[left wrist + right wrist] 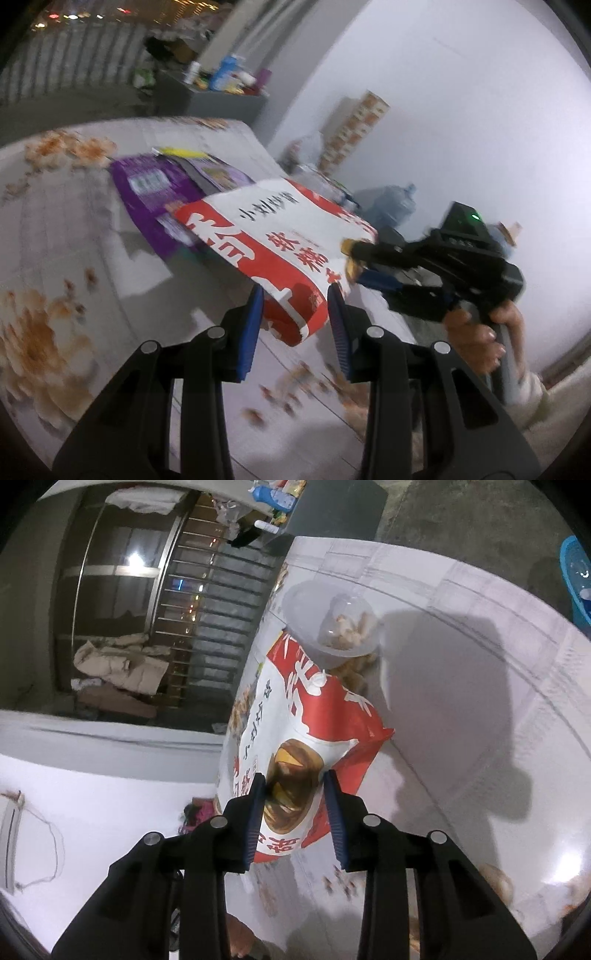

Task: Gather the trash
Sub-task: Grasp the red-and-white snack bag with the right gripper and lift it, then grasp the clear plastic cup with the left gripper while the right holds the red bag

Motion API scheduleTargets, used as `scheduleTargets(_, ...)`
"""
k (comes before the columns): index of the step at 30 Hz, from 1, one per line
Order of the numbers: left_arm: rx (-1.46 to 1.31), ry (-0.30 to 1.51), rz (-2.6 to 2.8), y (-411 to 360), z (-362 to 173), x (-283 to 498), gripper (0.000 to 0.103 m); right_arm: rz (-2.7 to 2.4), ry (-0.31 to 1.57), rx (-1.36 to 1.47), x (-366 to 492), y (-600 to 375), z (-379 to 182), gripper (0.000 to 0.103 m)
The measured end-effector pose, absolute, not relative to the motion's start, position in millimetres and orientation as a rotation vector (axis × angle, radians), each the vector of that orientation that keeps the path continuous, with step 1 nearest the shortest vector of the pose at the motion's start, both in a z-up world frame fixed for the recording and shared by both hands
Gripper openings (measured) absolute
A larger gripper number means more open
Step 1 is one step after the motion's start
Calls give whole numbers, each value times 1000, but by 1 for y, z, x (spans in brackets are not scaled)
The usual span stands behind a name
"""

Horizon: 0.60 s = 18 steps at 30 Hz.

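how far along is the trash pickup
Early, by the look of it. Nothing shows as binned yet. In hand: both grippers, left and right, straddle the red-and-white bag, lifted off the table. Left: the purple packet and the plastic bowl still sit on the table.

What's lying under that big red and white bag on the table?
A purple packet sticks out from under the red and white bag, with the flowered tablecloth beneath both. Its covered end, and anything else below the bag, is hidden.
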<state>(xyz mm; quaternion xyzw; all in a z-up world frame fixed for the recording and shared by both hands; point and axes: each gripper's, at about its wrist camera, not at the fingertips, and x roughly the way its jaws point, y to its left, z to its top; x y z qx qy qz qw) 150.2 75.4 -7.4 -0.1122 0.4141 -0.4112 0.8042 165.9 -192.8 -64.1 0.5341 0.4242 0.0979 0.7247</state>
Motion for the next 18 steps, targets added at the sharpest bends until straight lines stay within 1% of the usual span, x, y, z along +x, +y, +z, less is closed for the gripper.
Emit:
scheduleTargets(4,-232,888,-932,75,-5,130,33,223,958,1159,138,-212,-70,28)
scheduleTargets(9,-269,849,-948,80,5,126,33,268,1004,1155,114,-224,-80,23)
scheduleTargets(14,-234,833,-999,50,10,127,33,346,1038,1111,98,-221,-83,23)
scheduleTargets(18,-122,892,-961,18,-11,130,32,367,1049,1057,88,-220,-82,23)
